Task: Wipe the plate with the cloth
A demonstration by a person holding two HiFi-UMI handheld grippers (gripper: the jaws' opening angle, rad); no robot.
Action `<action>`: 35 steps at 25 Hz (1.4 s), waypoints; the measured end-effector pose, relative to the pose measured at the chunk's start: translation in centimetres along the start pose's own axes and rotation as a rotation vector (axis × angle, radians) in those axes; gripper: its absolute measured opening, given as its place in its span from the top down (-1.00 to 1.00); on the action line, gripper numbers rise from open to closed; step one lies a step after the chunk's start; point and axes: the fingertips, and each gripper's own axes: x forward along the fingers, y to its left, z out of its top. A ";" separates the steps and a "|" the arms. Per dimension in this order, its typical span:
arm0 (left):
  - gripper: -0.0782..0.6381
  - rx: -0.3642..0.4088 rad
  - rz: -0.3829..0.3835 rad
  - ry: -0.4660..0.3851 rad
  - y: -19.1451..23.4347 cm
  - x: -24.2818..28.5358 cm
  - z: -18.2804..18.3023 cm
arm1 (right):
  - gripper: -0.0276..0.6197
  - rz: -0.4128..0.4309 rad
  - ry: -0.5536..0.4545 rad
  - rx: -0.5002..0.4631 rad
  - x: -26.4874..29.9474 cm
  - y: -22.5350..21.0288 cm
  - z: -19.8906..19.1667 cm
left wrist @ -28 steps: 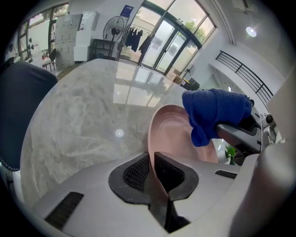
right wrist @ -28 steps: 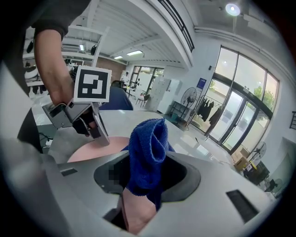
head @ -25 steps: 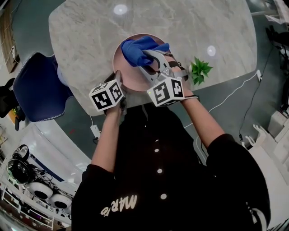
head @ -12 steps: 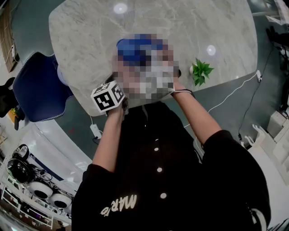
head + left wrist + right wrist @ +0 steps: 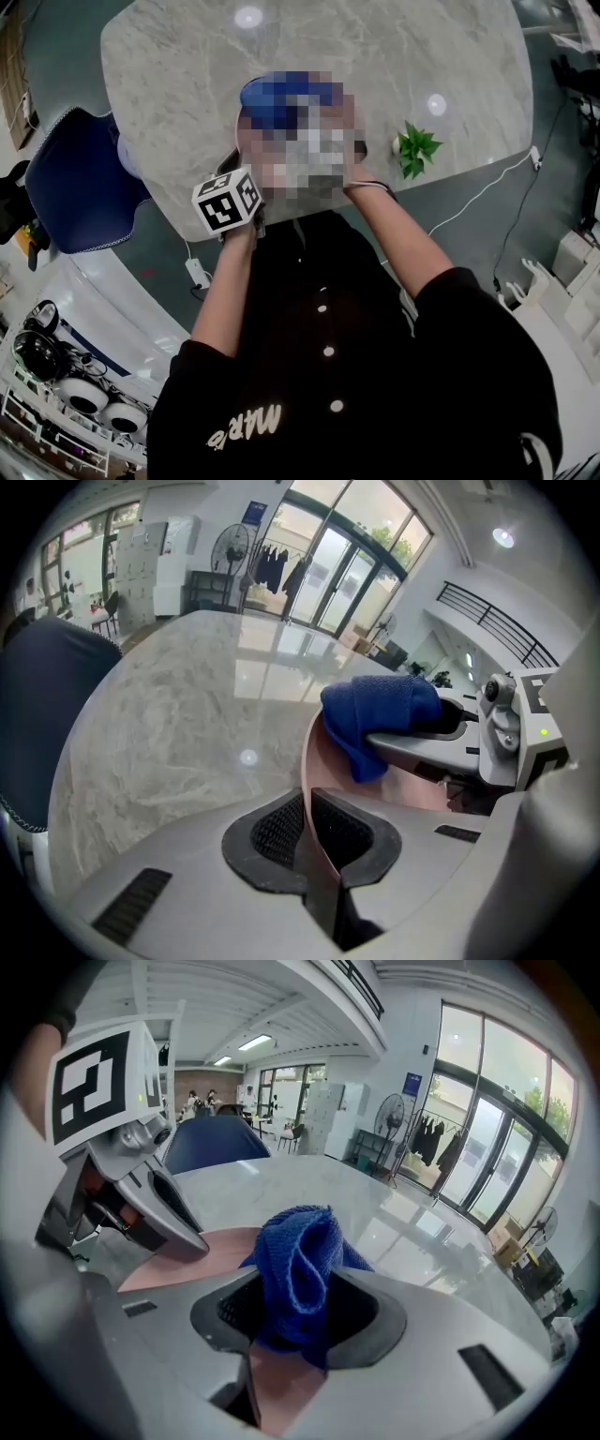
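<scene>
My left gripper [image 5: 307, 803] is shut on the near rim of the pink plate [image 5: 412, 794], which it holds tilted over the marble table [image 5: 187, 75]. Its marker cube [image 5: 226, 200] shows in the head view. My right gripper [image 5: 300, 1312] is shut on a bunched blue cloth [image 5: 300, 1260], which rests against the plate's face [image 5: 187, 1251]. The left gripper view shows the cloth [image 5: 375, 714] at the plate's far part, under the right gripper's fingers [image 5: 412, 742]. In the head view a mosaic patch hides the plate, the cloth and the right gripper.
The plate is near the table's front edge. A small green plant [image 5: 412, 148] stands on the table to the right. A blue chair [image 5: 80, 178] is beside the table's left edge. A white cable [image 5: 478, 192] runs over the floor at the right.
The right gripper has sunk a little and shifted across the plate with the cloth. The left gripper has kept its hold on the rim and stayed in place.
</scene>
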 end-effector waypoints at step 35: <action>0.70 -0.086 0.036 -0.055 0.4 -0.2 0.4 | 0.42 -0.131 0.199 0.118 -1.5 -3.4 -4.5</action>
